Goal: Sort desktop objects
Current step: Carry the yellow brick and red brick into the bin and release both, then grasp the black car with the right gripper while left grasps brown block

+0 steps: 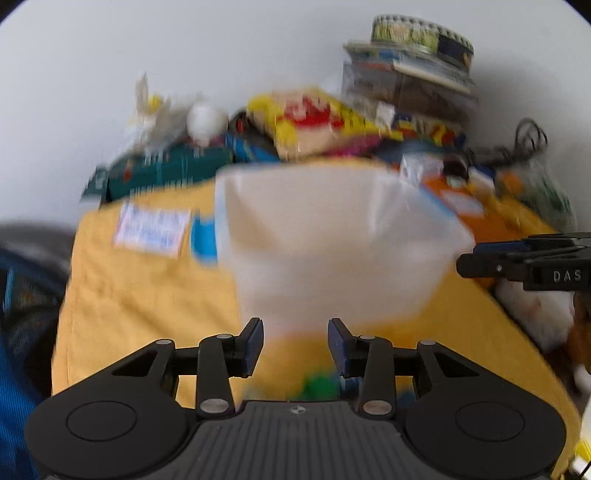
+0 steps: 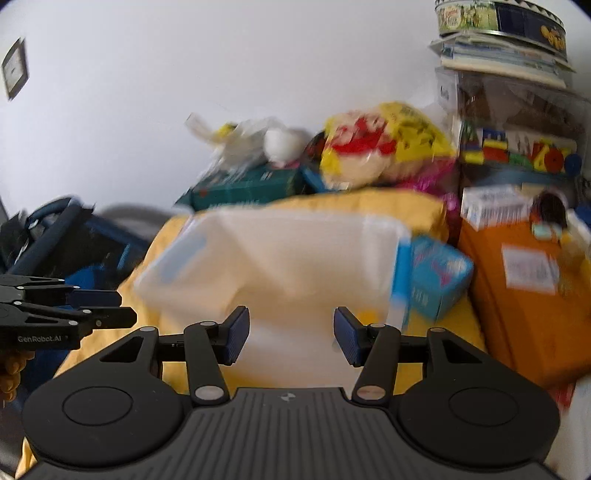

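Both views are motion-blurred. The tub (image 1: 332, 236) shows no sharp rim, and its contents cannot be told. Label print on the yellow cloth (image 1: 151, 230) at 9 o'clock is unreadable. The bag (image 2: 384, 147) at 12 o'clock has smeared lettering. The tin (image 2: 498, 18) at 1 o'clock is cut by the picture's edge.

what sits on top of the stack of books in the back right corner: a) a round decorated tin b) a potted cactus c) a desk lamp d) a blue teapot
a: a round decorated tin rests on the stack of books by the wall, and the left wrist view shows the same tin topping that pile.
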